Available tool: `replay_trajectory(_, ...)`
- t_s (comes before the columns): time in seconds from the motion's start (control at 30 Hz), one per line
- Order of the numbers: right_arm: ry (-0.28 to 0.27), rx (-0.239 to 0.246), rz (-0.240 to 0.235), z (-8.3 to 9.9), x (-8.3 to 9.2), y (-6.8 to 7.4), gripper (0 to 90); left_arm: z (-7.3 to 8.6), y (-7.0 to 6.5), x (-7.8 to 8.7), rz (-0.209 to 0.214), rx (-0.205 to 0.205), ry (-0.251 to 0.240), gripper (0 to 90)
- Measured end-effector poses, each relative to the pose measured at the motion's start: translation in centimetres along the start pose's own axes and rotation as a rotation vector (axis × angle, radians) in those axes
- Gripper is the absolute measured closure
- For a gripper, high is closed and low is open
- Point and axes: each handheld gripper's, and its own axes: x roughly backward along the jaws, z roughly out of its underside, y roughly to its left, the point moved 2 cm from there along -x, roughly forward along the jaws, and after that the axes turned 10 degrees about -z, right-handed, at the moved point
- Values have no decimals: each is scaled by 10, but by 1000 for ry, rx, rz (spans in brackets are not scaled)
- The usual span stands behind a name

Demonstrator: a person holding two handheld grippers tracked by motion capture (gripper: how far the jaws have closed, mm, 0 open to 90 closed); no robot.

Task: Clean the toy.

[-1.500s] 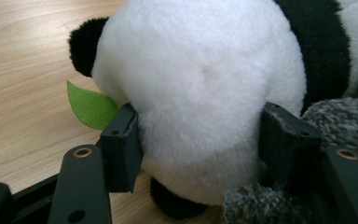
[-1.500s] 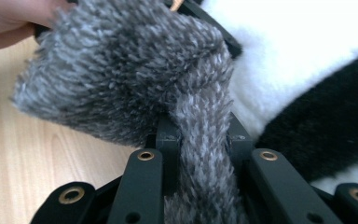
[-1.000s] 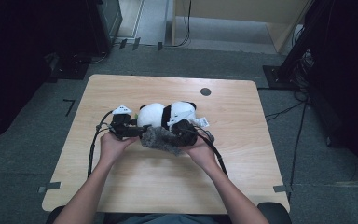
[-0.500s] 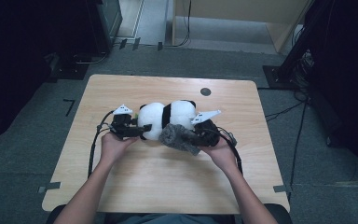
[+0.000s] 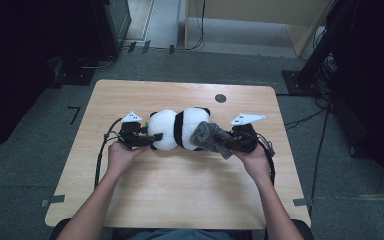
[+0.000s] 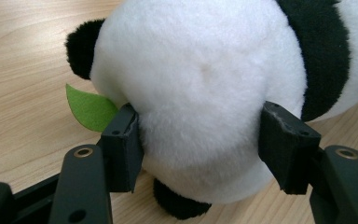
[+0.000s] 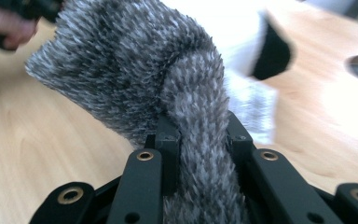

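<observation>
Mid-table, left gripper [image 5: 145, 139] jaws squeeze the plush panda [image 5: 177, 129] steady while right gripper [image 5: 230, 141] pinches the grey fuzzy sock [image 5: 211, 138]; likely best pulled gently rightward, panda kept pinned.

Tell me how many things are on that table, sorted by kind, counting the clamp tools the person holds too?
Stuffed toys: 1, the panda
Grey fuzzy cloths: 1, the grey cloth
Handheld clamps: 2, the left gripper squeezing the panda, the right gripper pinching the grey cloth
Total: 4
</observation>
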Motion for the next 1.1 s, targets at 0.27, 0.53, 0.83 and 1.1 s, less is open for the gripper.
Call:
replay_trajectory(0.27, -81, -108, 106, -7, 12, -23, 745, 0, 0, 0, 3, 2, -1, 363)
replay_trajectory(0.53, -51, -119, 171, -16, 5, -42, 749, 1, -1, 2, 4, 7, 1, 357)
replay_trajectory(0.83, -99, -183, 190, -21, -1, -54, 749, 2, -1, 2, 9, 13, -2, 356)
replay_trajectory(1.1, -25, -110, 93, -22, -38, -30, 747, 4, 1, 1, 36, 28, -10, 342)
